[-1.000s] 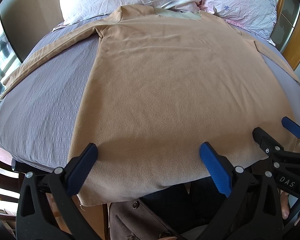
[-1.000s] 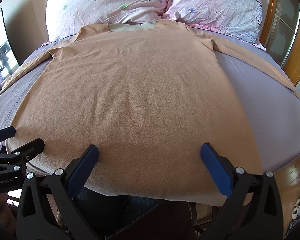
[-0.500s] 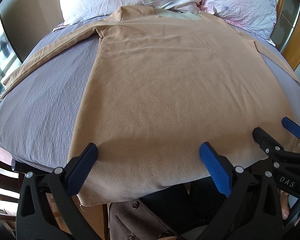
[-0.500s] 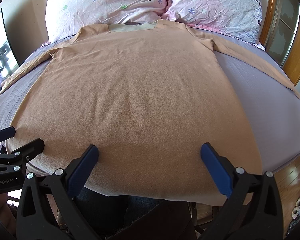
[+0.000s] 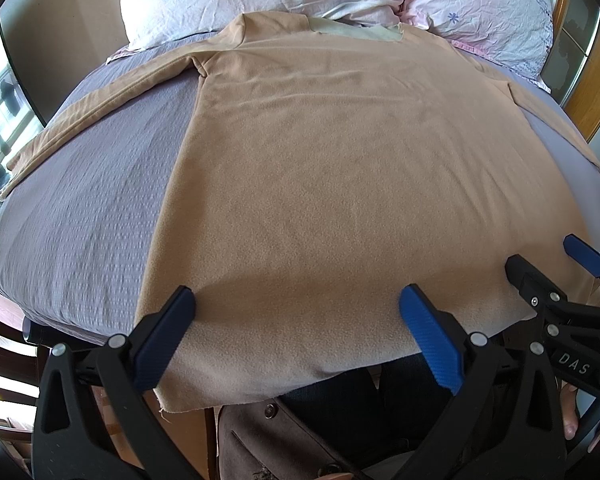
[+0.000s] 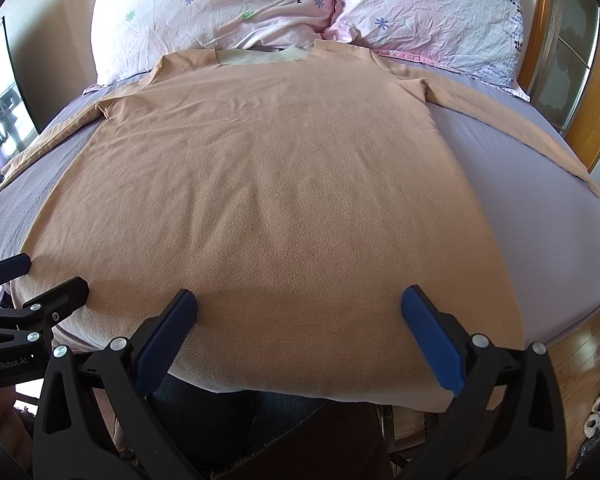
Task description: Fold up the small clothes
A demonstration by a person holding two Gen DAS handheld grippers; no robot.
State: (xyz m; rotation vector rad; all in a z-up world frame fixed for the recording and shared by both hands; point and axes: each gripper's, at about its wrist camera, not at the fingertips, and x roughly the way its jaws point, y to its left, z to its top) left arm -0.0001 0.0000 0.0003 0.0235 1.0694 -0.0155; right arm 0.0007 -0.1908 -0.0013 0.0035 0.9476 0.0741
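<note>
A tan long-sleeved shirt point(image 5: 340, 160) lies flat on the grey bed, collar toward the pillows, sleeves spread to both sides; it also shows in the right wrist view point(image 6: 268, 184). My left gripper point(image 5: 296, 312) is open and empty over the shirt's bottom hem, near its left corner. My right gripper point(image 6: 300, 312) is open and empty over the hem, nearer its right corner. The right gripper also shows in the left wrist view point(image 5: 548, 268), and the left gripper in the right wrist view point(image 6: 32, 276).
Two floral pillows point(image 6: 220, 8) point(image 6: 440, 12) lean at the head of the bed. The grey bedsheet point(image 5: 84, 216) shows on both sides of the shirt. A wooden bed frame point(image 6: 588, 112) runs along the right. The bed's near edge is under the hem.
</note>
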